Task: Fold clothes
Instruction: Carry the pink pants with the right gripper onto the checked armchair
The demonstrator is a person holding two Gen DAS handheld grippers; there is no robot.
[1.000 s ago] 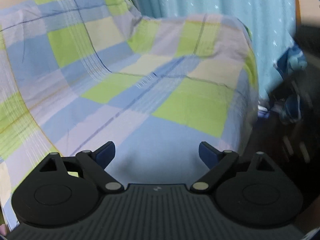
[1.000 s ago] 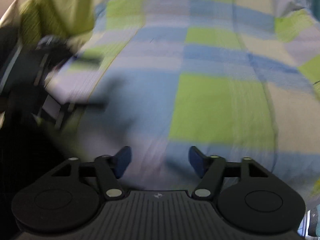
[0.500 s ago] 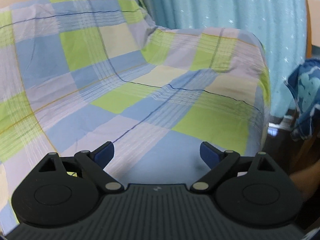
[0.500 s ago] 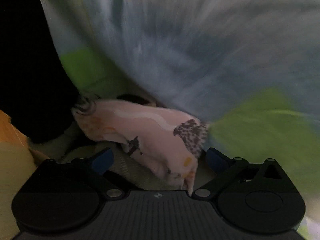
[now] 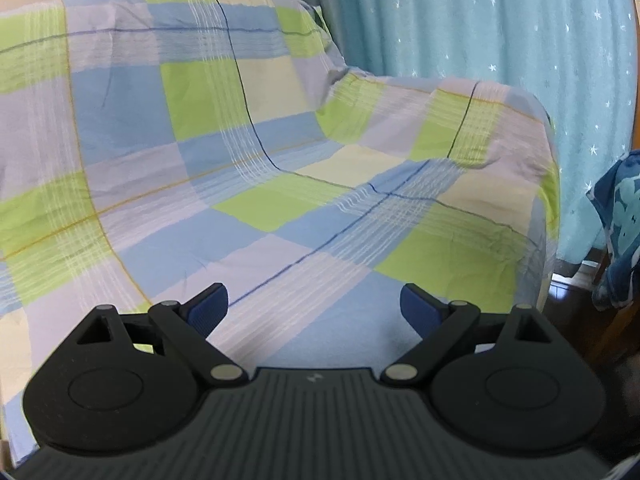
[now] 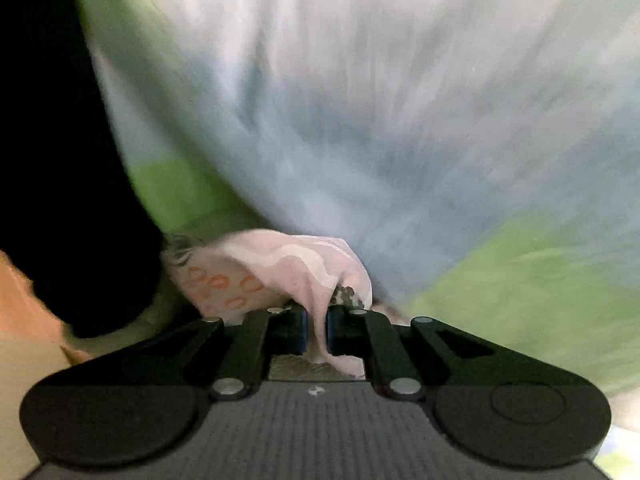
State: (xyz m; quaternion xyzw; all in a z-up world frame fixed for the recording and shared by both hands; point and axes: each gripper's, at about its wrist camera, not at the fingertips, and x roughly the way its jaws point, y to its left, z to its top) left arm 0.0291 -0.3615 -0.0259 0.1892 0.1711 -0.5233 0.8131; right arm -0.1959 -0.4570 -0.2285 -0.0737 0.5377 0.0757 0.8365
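The right gripper [image 6: 316, 330], jaws closing on a thin fold of pale pink printed garment [image 6: 280, 272], may lose it when lifted, while the left gripper [image 5: 314, 308] hangs wide open and empty.

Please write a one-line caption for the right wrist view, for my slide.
Right gripper, jaws closing on a fold of pink patterned cloth, low beside the blurred checked sheet.

Sofa under checked sheet [image 5: 280, 184], otherwise bare.
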